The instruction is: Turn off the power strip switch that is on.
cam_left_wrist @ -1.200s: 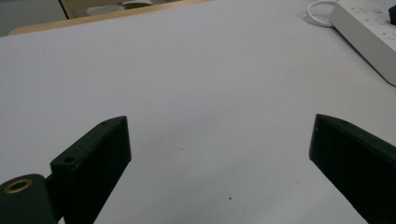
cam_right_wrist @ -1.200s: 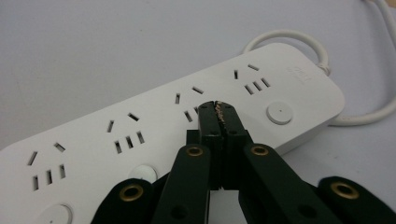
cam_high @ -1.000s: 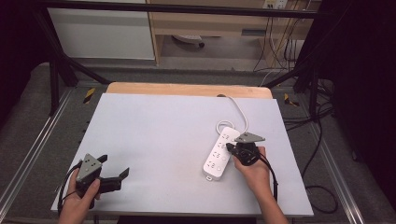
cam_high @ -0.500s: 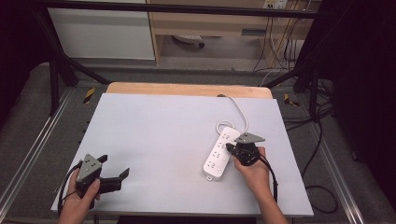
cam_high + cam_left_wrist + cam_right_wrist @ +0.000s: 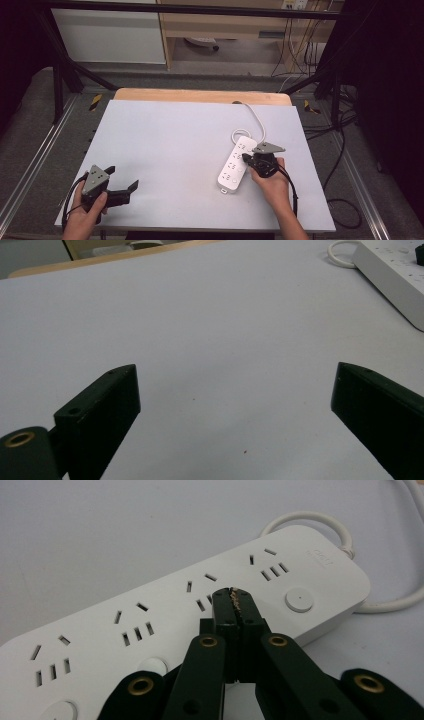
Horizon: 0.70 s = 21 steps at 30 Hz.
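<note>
The left gripper rests idle at the table's near-left, jaws wide apart, while the right gripper, jaws together, tips over the power strip mid-right, apparently to press its switch.

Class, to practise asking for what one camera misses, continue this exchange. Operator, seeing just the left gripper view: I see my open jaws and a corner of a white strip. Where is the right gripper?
Observer: The right gripper is at the strip, with its tips over the top face by the second socket from the cord end.
Operator: Open or shut?
Observer: Shut. The jaws are pressed together and nothing shows between them.
Operator: Where does the cord run?
Observer: The cord loops out of the strip's far end and runs to the far edge of the table.
</note>
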Each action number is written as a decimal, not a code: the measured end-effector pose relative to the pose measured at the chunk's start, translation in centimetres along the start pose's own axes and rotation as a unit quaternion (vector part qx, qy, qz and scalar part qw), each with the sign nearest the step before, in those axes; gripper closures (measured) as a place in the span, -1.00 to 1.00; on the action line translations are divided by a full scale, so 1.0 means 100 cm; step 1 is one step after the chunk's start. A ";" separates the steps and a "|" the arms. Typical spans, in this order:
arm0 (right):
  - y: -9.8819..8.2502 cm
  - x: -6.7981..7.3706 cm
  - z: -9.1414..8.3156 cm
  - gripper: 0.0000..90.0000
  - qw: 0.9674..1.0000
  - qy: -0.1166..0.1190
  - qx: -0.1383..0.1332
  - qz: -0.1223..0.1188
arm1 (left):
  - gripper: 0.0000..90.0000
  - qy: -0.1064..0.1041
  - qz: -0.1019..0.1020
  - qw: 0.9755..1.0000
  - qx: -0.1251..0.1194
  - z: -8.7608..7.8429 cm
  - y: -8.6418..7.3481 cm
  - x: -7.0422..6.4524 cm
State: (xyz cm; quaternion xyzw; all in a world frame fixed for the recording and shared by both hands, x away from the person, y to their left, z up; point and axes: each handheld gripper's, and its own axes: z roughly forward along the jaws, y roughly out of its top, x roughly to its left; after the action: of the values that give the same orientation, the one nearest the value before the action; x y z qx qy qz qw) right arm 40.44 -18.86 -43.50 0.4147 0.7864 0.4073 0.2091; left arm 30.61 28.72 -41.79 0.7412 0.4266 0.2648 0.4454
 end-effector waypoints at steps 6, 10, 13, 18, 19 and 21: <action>0.000 0.000 0.000 1.00 1.000 0.000 -0.001 -0.003 | -0.88 0.000 -0.001 1.000 0.000 0.000 0.000 0.000; 0.000 0.000 0.000 1.00 1.000 0.001 -0.001 0.001 | -0.88 -0.001 -0.001 1.000 0.000 0.000 0.000 0.000; -0.001 0.000 0.000 1.00 1.000 0.001 -0.001 -0.001 | -0.88 -0.001 -0.001 1.000 0.000 0.000 0.000 0.000; -0.001 0.000 0.001 1.00 1.000 0.001 0.001 -0.003 | -0.88 -0.001 -0.001 1.000 0.000 0.000 0.000 0.000; -0.001 0.000 0.001 1.00 1.000 0.002 0.001 -0.001 | -0.88 -0.001 -0.001 1.000 0.000 0.000 0.000 0.000; -0.001 -0.001 0.001 1.00 1.000 0.003 0.000 0.001 | -0.88 -0.001 -0.001 1.000 0.000 0.000 0.000 0.000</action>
State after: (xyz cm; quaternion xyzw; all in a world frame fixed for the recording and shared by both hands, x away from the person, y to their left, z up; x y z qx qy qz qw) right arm 40.50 -18.93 -43.62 0.4144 0.7863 0.4093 0.2061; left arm 30.61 28.68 -41.81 0.7412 0.4270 0.2638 0.4457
